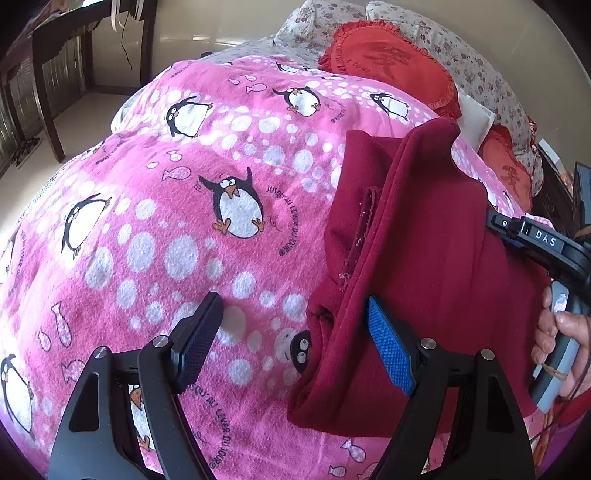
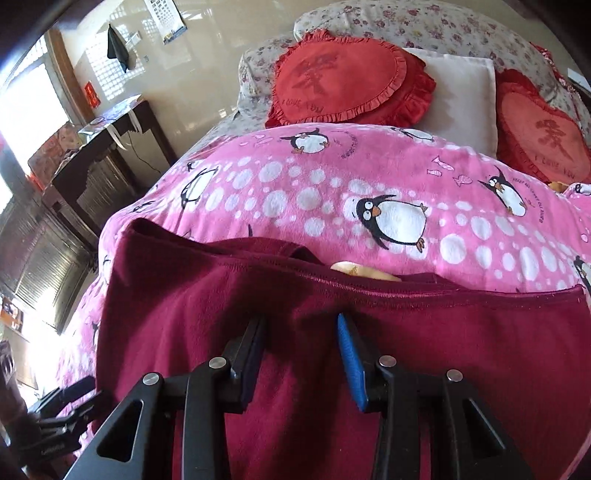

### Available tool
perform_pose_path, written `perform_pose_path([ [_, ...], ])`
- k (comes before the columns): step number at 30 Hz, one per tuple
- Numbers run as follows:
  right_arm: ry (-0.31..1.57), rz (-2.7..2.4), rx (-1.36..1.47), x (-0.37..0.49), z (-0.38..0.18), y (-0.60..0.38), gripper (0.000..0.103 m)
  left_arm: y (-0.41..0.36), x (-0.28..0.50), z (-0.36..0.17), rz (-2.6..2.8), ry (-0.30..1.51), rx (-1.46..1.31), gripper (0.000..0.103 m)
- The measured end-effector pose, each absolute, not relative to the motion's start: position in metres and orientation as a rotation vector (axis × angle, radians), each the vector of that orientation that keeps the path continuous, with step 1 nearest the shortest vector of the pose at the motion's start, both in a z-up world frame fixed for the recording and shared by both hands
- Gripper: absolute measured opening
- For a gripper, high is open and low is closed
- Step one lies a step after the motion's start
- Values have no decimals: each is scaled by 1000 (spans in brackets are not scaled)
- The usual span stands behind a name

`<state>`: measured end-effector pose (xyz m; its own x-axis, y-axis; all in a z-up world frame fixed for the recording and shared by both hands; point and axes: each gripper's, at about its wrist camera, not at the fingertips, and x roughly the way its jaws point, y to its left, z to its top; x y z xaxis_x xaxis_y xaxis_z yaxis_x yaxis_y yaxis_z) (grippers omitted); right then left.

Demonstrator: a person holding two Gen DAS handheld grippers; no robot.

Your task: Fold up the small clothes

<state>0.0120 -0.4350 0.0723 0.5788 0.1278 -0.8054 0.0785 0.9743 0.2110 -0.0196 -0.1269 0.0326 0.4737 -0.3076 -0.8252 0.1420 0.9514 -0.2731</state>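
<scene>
Left tool [image 1: 295, 332] hangs wide open over the pink penguin blanket [image 1: 166, 229], gripping nothing. The maroon garment [image 1: 424, 266] lies at its 3 o'clock. Right tool [image 2: 301, 354] sits half open over that fabric, probably not pinching it.

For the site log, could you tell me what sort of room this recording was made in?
Most likely a home bedroom: a bed under a pink penguin blanket, heart-shaped red cushions against floral pillows at its head, and a dark wooden side table by the wall.
</scene>
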Motion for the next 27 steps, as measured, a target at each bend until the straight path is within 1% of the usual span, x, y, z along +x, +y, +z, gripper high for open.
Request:
perform_pose_path([
  [1, 969, 12, 231, 14, 78, -432, 38, -127, -21, 32, -278, 1038, -171, 80],
  [5, 884, 75, 268, 10, 110, -414, 40, -124, -23, 30, -284, 1025, -194, 80],
  [8, 892, 179, 273, 21, 118, -383, 40, -124, -24, 29, -281, 1017, -204, 80],
  [12, 924, 187, 211, 47, 106, -342, 40, -122, -26, 28, -287, 1021, -213, 80],
  [15, 960, 173, 197, 69, 90, -327, 34, -120, -27, 28, -296, 1021, -219, 80],
  [19, 1004, 139, 168, 91, 68, -316, 34, -119, -29, 28, -298, 1011, -216, 80],
  [23, 1008, 144, 141, 95, 65, -317, 34, -121, -33, 27, -289, 991, -218, 81],
  [27, 1028, 162, 204, 89, 74, -327, 35, -123, -35, 27, -286, 984, -204, 81],
])
